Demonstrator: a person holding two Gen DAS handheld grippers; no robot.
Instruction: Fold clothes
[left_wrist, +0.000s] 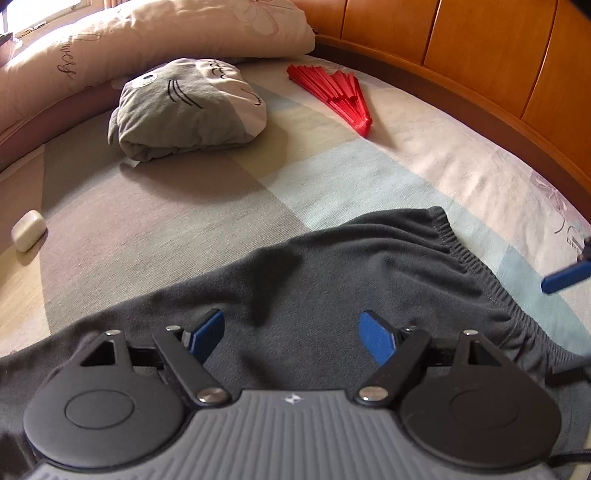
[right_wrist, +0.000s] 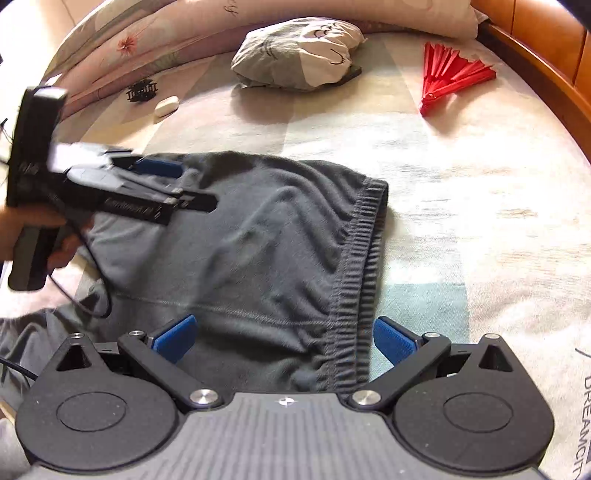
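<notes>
Dark grey trousers (right_wrist: 266, 236) are lying spread on the bed (right_wrist: 461, 206), their gathered waistband (right_wrist: 356, 266) facing the headboard (left_wrist: 480, 55) side and the rest trailing back under both tools.

The left tongs (left_wrist: 291, 338) are hanging just above the cloth with the blue fingers (left_wrist: 208, 334) standing well apart and nothing between them. In the right view the same left tongs (right_wrist: 177, 184) are reaching over the far edge of the trousers, with a hand (right_wrist: 40, 236) gripping the handle; whether they are touching the cloth there cannot be told.

The right tongs (right_wrist: 286, 339) are also standing wide apart, straddling the near end of the waistband, one blue finger (right_wrist: 393, 341) over the bed sheet beside it and the other over the grey cloth. They are clamping nothing.

Farther up the bed a grey cushion (left_wrist: 188, 107) with a drawn face is lying near a red fan (left_wrist: 336, 96), a small white case (left_wrist: 28, 229) is sitting off to the left, and a black hair clip (right_wrist: 142, 90) is lying beside the rolled quilt (left_wrist: 147, 33).
</notes>
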